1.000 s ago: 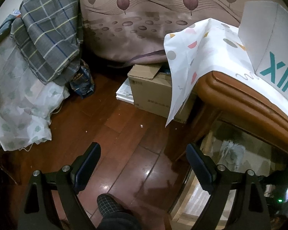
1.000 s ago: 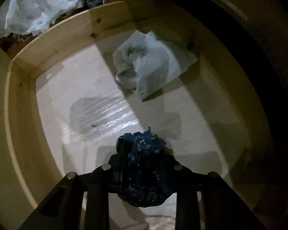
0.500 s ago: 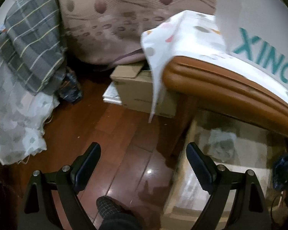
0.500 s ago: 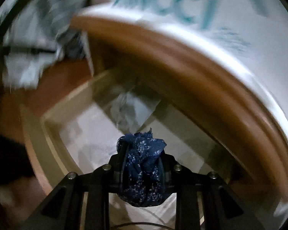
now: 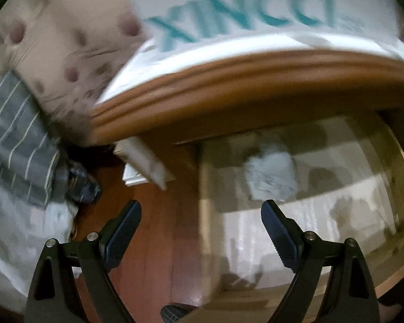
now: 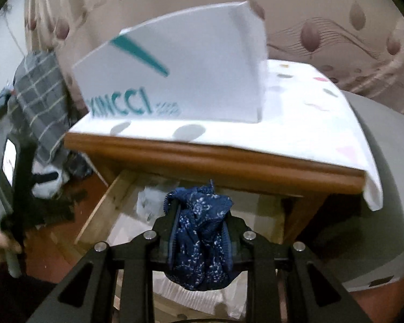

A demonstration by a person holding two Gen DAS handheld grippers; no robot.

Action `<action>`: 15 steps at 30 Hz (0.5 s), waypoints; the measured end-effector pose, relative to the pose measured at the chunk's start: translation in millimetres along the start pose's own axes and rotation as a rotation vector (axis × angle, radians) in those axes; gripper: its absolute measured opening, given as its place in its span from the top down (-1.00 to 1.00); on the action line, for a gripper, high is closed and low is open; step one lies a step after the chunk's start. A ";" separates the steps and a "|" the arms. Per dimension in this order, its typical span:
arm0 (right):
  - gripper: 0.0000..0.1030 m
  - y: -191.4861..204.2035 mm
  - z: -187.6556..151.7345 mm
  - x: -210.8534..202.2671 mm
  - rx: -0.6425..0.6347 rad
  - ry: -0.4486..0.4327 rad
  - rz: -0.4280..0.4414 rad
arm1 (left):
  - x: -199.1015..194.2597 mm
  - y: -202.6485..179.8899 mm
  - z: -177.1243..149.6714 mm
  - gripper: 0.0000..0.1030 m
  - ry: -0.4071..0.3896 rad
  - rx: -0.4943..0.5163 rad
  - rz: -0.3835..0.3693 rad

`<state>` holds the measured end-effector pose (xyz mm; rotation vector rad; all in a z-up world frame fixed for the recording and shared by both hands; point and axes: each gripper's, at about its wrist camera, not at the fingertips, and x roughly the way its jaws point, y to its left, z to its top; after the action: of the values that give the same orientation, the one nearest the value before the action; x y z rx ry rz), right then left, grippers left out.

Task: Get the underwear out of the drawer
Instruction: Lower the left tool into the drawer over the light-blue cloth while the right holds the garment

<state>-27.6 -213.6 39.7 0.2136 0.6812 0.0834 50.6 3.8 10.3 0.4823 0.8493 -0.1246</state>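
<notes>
The right tongs (image 6: 199, 231) are clamped on a bunched piece of dark blue patterned underwear (image 6: 200, 239), which bulges above and below the pads and hangs clear of the open drawer (image 6: 99, 210) just beyond and below them. Farther out, the counter (image 6: 202, 158) overhangs the drawer, with a spotted cloth (image 6: 309, 132) and a white box (image 6: 175, 75) on top.

The left tongs (image 5: 200, 231) stand wide apart with nothing between them, pointing down at the near wall of the drawer (image 5: 204, 188). Past their right pad, a pale crumpled garment (image 5: 272, 177) lies on the drawer floor, well short of the pads; this view is blurred, so I cannot tell what it is.

To finish the lift well, the right tongs should keep a firm pinch, since the bundle is loose and a trailing fold could snag on the drawer edge or the counter lip. The safest path seems to be towards the person, away from the overhang. If the pale garment comes next, the left tongs should drop over its highest fold before closing.
</notes>
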 end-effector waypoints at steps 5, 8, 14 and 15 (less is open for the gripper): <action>0.49 -14.1 5.1 -2.7 0.068 -0.029 0.021 | 17.6 -28.7 3.3 -0.55 0.083 -0.008 -0.081; 0.49 -23.1 9.9 -12.8 0.105 -0.058 0.039 | 32.0 -34.6 7.3 -0.52 0.151 -0.082 -0.118; 0.49 -39.5 17.1 -23.9 0.165 -0.101 0.069 | 57.5 -28.2 8.8 -0.39 0.270 -0.405 -0.242; 0.49 -42.1 18.5 -26.4 0.172 -0.109 0.075 | 61.6 -27.0 7.2 -0.39 0.286 -0.465 -0.250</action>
<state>-36.1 -261.6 60.5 0.4066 0.5723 0.0845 88.3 -18.3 -41.3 -0.0481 1.1789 -0.0844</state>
